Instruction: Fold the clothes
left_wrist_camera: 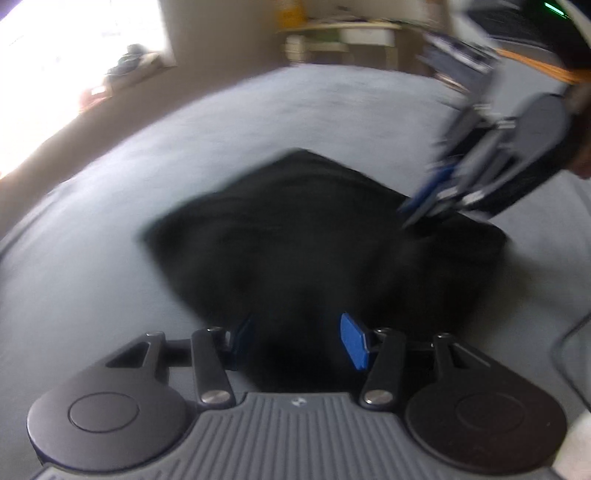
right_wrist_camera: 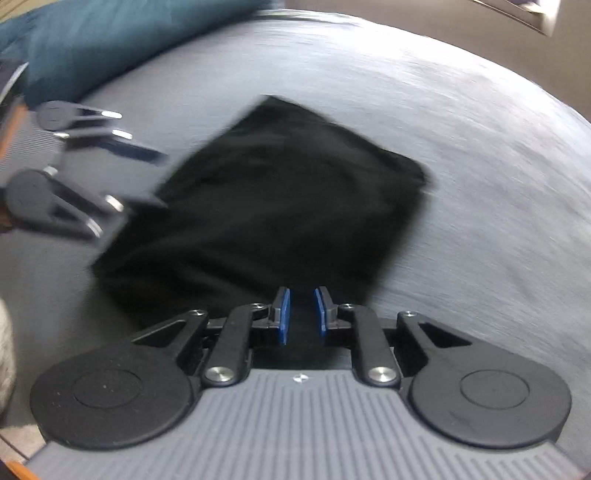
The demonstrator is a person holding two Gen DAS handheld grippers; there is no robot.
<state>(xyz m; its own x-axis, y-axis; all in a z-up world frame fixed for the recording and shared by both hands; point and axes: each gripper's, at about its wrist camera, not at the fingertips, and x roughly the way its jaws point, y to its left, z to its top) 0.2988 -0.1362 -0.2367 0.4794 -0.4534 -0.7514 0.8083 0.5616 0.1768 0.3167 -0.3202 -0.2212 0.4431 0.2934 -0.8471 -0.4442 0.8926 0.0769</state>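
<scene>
A black garment (left_wrist_camera: pixel 295 236) lies folded into a rough rectangle on a grey bed cover (left_wrist_camera: pixel 147 155). In the left wrist view my left gripper (left_wrist_camera: pixel 299 339) stands wide open over the garment's near edge, with black cloth between its blue pads (left_wrist_camera: pixel 354 341). My right gripper (left_wrist_camera: pixel 419 208) comes in from the upper right, its tips at the garment's right edge. In the right wrist view the right gripper (right_wrist_camera: pixel 302 314) shows a narrow gap between its pads, just over the near edge of the garment (right_wrist_camera: pixel 280 192). The left gripper (right_wrist_camera: pixel 155 177) is open at the cloth's left side. Both views are blurred.
A teal pillow or blanket (right_wrist_camera: pixel 110 37) lies at the far left of the bed cover (right_wrist_camera: pixel 480 166). Beyond the bed are a pale desk (left_wrist_camera: pixel 351 33) and a bright window (left_wrist_camera: pixel 55 55). A thin cable (left_wrist_camera: pixel 569 350) curves along the right side.
</scene>
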